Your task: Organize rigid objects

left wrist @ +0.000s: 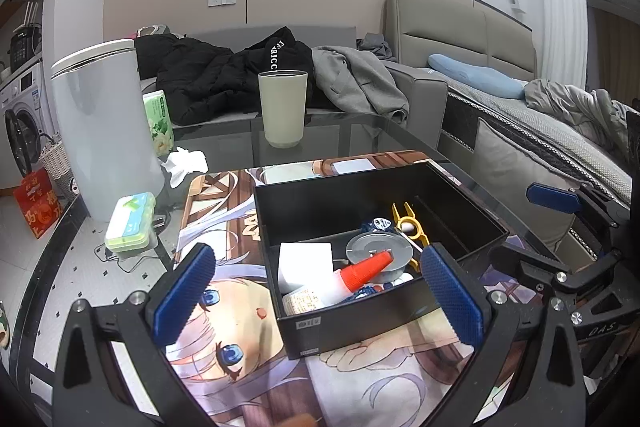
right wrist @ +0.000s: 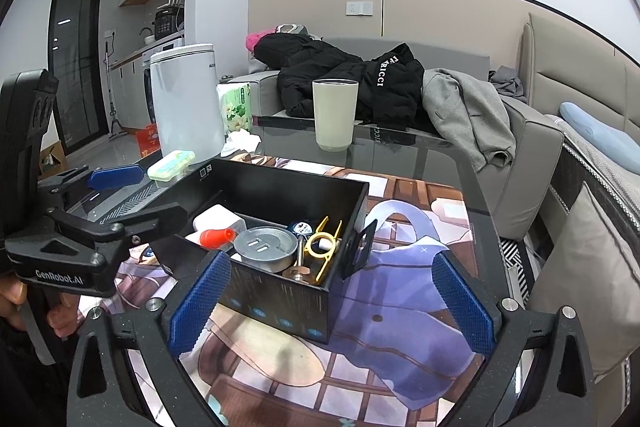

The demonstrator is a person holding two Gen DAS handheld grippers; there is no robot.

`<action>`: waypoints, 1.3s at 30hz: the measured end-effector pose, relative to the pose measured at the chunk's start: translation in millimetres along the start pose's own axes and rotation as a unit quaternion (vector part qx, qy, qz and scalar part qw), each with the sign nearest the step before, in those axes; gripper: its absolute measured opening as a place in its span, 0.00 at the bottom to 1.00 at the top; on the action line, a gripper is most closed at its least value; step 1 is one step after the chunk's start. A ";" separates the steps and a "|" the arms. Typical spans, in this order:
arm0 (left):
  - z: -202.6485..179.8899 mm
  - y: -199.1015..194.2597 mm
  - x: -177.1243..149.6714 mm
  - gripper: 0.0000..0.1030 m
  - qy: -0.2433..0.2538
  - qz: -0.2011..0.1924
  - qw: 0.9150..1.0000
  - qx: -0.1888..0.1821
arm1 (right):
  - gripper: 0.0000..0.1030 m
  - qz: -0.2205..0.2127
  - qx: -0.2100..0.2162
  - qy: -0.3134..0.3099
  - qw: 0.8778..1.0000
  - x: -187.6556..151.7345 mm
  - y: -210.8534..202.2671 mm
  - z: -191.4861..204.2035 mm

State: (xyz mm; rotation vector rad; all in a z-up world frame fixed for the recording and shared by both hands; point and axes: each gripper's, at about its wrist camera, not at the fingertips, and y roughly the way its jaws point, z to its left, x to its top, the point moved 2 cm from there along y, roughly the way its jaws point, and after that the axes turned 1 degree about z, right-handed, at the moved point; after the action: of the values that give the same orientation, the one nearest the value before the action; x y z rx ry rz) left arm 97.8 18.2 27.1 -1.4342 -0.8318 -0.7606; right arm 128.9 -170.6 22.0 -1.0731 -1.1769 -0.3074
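We're in a living room, over a glass coffee table [left wrist: 360, 135] with a printed anime-art mat [right wrist: 400, 267] spread across it. On the mat sits the black rectangular storage box [left wrist: 352, 323], and inside it lie a round grey metal disc [left wrist: 378, 253], a white glue bottle with an orange cone cap [left wrist: 360, 273], a yellow plastic clip tool [left wrist: 410, 225] and a white square block [left wrist: 306, 263]. Our left gripper [left wrist: 320, 303] hangs spread wide, holding nothing, just before the box's near wall. Our right gripper [right wrist: 332, 303] is likewise wide and empty, over the box's corner. A beige tumbler [right wrist: 334, 115] stands farther back.
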 end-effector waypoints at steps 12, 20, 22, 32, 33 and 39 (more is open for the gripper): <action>8.0 2.0 -3.8 1.00 -0.007 -0.005 1.000 0.005 | 0.99 -0.009 0.013 -0.005 1.000 -2.2 3.8 8.7; 12.3 4.6 -4.6 1.00 -0.009 -0.006 1.000 0.008 | 0.99 -0.015 0.014 -0.011 1.000 0.2 6.9 14.8; 12.4 5.1 -6.0 1.00 -0.009 -0.006 1.000 0.008 | 0.99 -0.016 0.014 -0.012 1.000 0.4 7.0 15.4; 10.1 6.1 -7.8 1.00 -0.005 -0.009 1.000 0.011 | 0.99 -0.020 0.012 -0.027 0.999 0.6 5.4 21.8; 10.2 5.8 -7.9 1.00 -0.005 -0.010 1.000 0.011 | 0.99 -0.020 0.012 -0.027 0.999 0.6 5.3 21.7; 8.8 4.6 -7.3 1.00 -0.003 -0.014 1.000 0.011 | 1.00 -0.024 0.012 -0.024 0.999 0.7 5.4 22.5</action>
State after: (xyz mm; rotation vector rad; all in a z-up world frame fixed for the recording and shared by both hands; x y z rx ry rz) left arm 97.6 26.8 18.2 -1.4078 -0.8645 -0.7659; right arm 119.6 -149.5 19.5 -1.0385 -1.2464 -0.3058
